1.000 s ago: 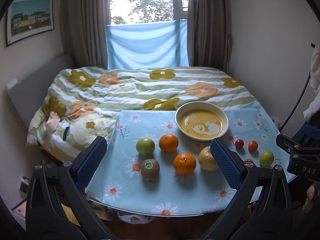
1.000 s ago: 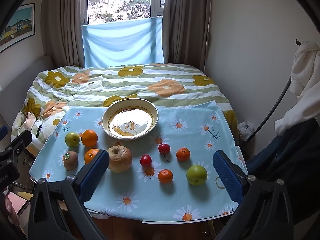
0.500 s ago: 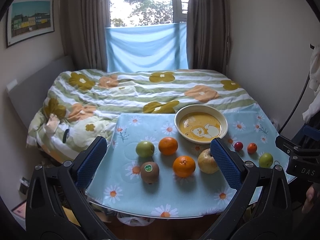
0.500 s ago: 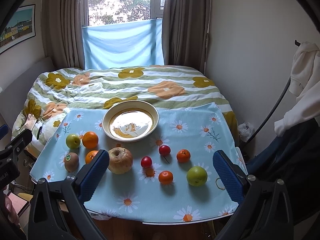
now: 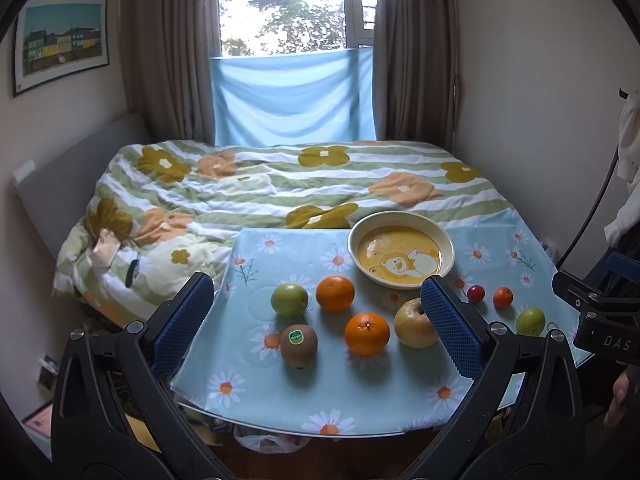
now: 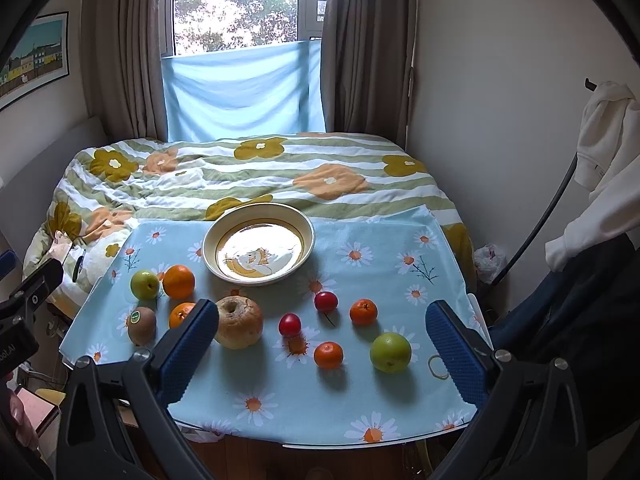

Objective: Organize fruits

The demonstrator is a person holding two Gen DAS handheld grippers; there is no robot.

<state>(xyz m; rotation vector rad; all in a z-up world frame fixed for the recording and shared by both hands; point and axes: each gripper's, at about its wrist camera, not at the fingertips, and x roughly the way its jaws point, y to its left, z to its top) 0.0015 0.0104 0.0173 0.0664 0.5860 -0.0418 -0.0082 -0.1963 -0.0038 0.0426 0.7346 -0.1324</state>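
Hovering with jaws spread wide, left gripper (image 5: pixel 316 312) and right gripper (image 6: pixel 322 334), gripping nothing. Sitting across the worktop (image 6: pixel 280 396) from lower left to right: kiwi (image 6: pixel 141 325), oranges (image 6: pixel 179 281), pale apple (image 6: pixel 239 322), green apple (image 6: pixel 390 351); bowl (image 6: pixel 258 246) resting at centre, behind them.

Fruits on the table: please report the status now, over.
Left gripper open, right gripper open, both empty. Fruits all on the tablecloth, bowl empty. Nothing in the way.
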